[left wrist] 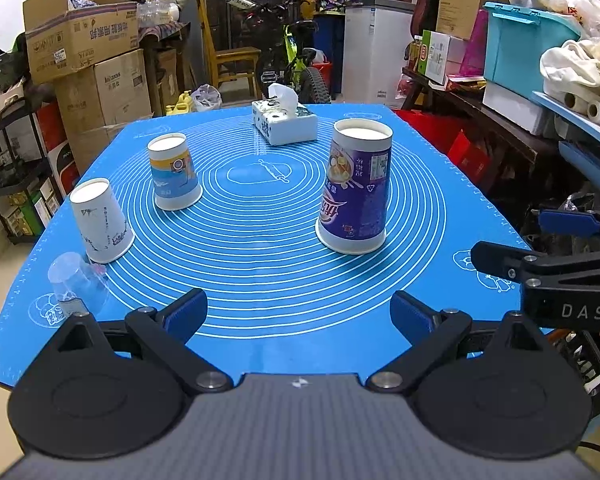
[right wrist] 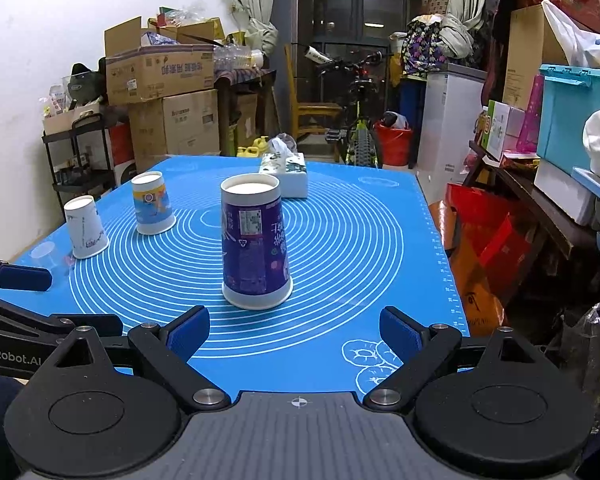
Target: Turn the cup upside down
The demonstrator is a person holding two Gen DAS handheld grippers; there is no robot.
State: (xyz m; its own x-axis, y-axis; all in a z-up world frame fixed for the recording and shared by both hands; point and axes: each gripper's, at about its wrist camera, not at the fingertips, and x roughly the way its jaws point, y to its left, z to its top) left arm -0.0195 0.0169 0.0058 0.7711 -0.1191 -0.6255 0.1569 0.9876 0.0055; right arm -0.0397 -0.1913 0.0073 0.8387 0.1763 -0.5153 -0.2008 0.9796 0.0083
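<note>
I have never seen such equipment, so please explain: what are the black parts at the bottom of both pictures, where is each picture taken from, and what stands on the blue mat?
There is no robot arm. A person holds one grasping tool in each hand, and each tool carries a camera looking forward along its two blue-padded fingers. One picture comes from the left tool, the other from the right tool. Both are open and hold nothing.

On the blue mat all the cups stand upside down, rims on the mat: a purple cup, a blue-and-orange cup, a white cup and a clear plastic cup. A tissue box sits at the far end. Boxes and a bicycle fill the room behind.
</note>
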